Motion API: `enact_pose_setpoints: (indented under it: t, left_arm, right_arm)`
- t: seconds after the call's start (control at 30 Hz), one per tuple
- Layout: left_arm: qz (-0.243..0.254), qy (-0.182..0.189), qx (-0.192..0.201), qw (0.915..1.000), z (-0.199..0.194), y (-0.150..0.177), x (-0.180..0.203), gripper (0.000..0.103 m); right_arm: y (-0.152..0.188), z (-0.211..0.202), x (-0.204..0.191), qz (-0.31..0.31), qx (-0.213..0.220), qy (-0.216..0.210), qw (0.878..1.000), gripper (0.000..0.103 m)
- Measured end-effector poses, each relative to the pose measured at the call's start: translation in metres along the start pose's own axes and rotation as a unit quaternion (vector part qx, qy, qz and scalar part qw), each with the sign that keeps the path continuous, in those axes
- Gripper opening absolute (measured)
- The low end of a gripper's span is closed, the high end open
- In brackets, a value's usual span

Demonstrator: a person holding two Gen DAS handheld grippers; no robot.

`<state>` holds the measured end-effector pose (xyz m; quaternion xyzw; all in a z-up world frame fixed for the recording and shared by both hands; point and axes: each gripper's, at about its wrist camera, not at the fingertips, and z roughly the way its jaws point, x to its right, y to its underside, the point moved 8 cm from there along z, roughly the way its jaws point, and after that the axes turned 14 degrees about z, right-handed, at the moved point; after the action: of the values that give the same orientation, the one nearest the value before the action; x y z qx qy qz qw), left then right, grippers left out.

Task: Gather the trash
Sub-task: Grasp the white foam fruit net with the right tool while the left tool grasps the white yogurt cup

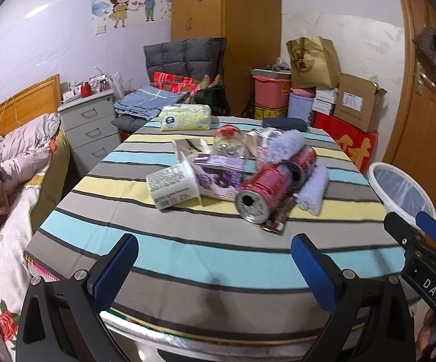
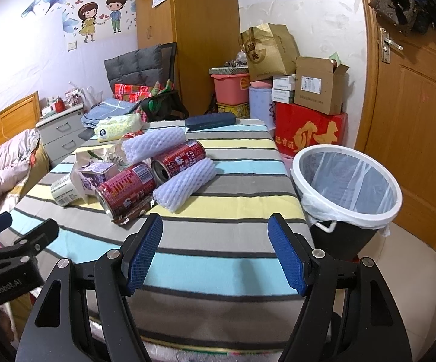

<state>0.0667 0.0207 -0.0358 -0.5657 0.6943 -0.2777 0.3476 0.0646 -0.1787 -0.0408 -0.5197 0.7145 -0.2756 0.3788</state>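
Hovering over the near edge of the striped table (image 1: 76, 187), the left gripper (image 1: 214, 268) is spread wide with nothing between its blue pads (image 1: 115, 268). On the left of the pile of trash lies a white carton (image 1: 172, 185) on its side, touching a purple carton (image 1: 218, 178) just to its right. Behind these sit a torn wrapper (image 1: 187, 146) and a clear glass jar (image 1: 228, 143). Right of the purple carton, a red can (image 2: 125, 188) lies with its open end toward the near edge, resting on a small dark wrapper (image 1: 278, 217). A second red can (image 2: 178, 158) lies just behind it. One purple foam net (image 2: 184, 185) leans against the cans on the right, and another foam net (image 2: 154, 144) lies across the top of the pile. At the far edge are a tissue pack (image 1: 186, 117) and a dark case (image 2: 210, 120).

The right gripper (image 2: 214, 253) is also released, its jaws apart and empty, above the near right part of the table. Right of the table, on the floor, stands a bin (image 2: 346, 181) lined with a white bag, well apart from the pile.
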Motion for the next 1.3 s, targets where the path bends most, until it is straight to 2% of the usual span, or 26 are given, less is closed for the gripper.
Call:
enact_pose_setpoints:
  t: [0.17,0.37,0.5,0.7,0.73,0.97,1.03,1.1,1.2,1.27,1.3]
  left_arm:
    - [-0.009,-0.007,-0.010,0.9999,0.022,-0.005,-0.029,0.103]
    - [-0.042,0.004,-0.021,0.9989,0.056,-0.013,-0.066,0.103]
    - [-0.030,-0.007,-0.022,0.9993,0.077,-0.021,-0.087,0.103]
    - [0.006,0.031,-0.037,0.9988,0.112,-0.031,-0.090,0.103]
    - [0.015,0.038,-0.043,0.9982,0.119,-0.031,-0.088,0.103]
    - [0.047,0.063,-0.062,0.9950,0.141,-0.028,-0.080,0.102]
    - [0.042,0.073,-0.063,0.9944,0.143,-0.029,-0.077,0.096]
    - [0.047,0.093,-0.062,0.9926,0.141,-0.029,-0.069,0.096]
    - [0.054,0.119,-0.060,0.9896,0.137,-0.027,-0.059,0.089]
    - [0.058,0.134,-0.060,0.9875,0.135,-0.027,-0.054,0.077]
    - [0.059,0.143,-0.060,0.9861,0.134,-0.027,-0.053,0.075]
  right_arm:
    - [-0.007,0.023,-0.007,0.018,-0.016,-0.021,0.999,0.074]
    - [-0.008,0.061,-0.012,0.032,-0.053,-0.013,0.998,0.074]
    - [-0.014,0.081,-0.015,0.047,-0.071,-0.017,0.996,0.074]
    - [-0.009,0.099,-0.016,0.063,-0.106,-0.006,0.992,0.073]
    - [-0.008,0.101,-0.017,0.063,-0.113,-0.006,0.992,0.068]
    - [-0.005,0.109,-0.019,0.056,-0.135,-0.002,0.989,0.058]
    - [-0.005,0.110,-0.019,0.049,-0.140,0.003,0.989,0.046]
    - [-0.007,0.110,-0.017,0.046,-0.138,0.007,0.989,0.041]
    - [-0.011,0.110,-0.013,0.045,-0.136,0.012,0.990,0.034]
    - [-0.013,0.108,-0.008,0.046,-0.134,0.017,0.990,0.031]
    - [-0.014,0.108,-0.005,0.047,-0.135,0.017,0.990,0.029]
